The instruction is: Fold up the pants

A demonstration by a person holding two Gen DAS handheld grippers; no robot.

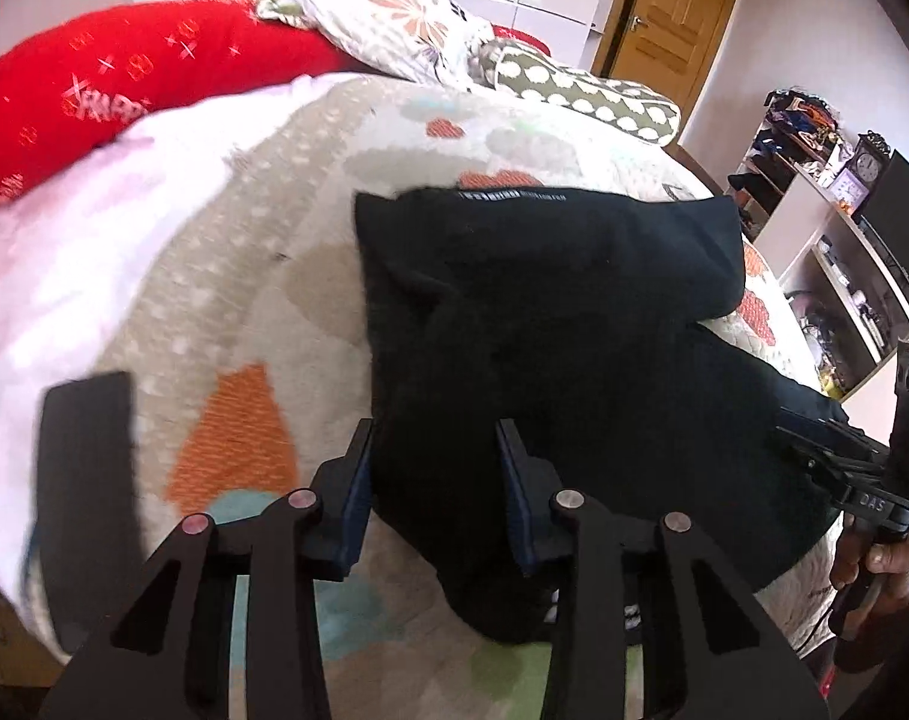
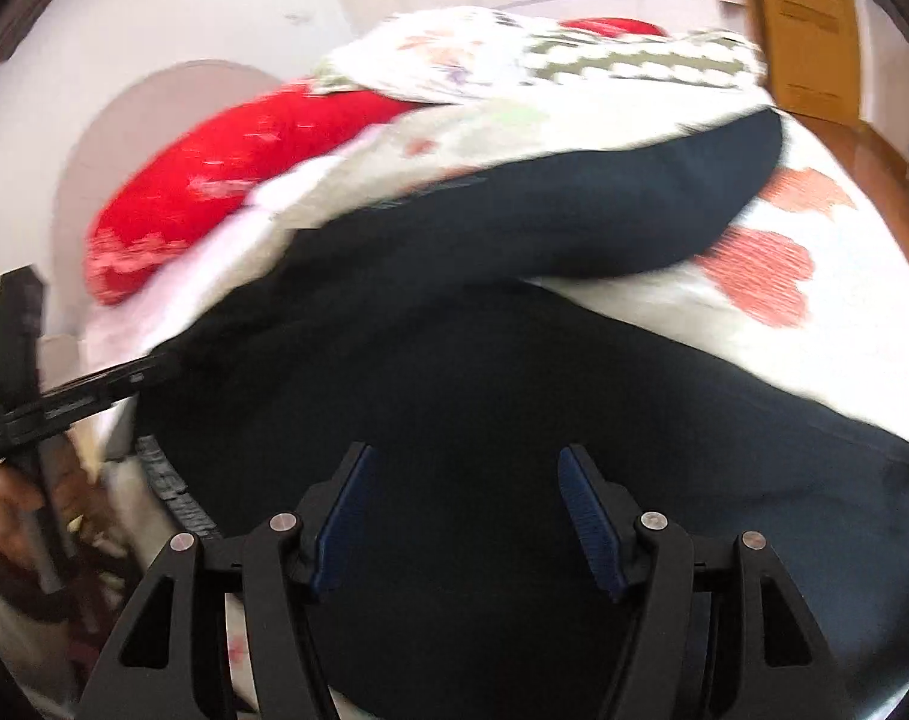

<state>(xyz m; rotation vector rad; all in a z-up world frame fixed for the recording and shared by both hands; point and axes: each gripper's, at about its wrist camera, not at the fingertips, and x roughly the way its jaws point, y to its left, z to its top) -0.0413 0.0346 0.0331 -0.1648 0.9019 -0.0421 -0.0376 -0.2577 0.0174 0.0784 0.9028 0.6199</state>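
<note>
We note the black pants (image 1: 550, 312) lying on the patterned bedspread (image 1: 286, 276), bunched into 2 overlapping layers, the upper fold toward the pillows with a thin white printed strip along its edge. The fabric looks thick, matte and creased. The left gripper (image 1: 436, 456) stands part closed with a fold of the pants between its fingers; whether the pads press it we cannot tell. The right gripper (image 2: 463, 480) is spread above the cloth, pinching nothing. A red pillow (image 1: 124, 78) lies behind.
</note>
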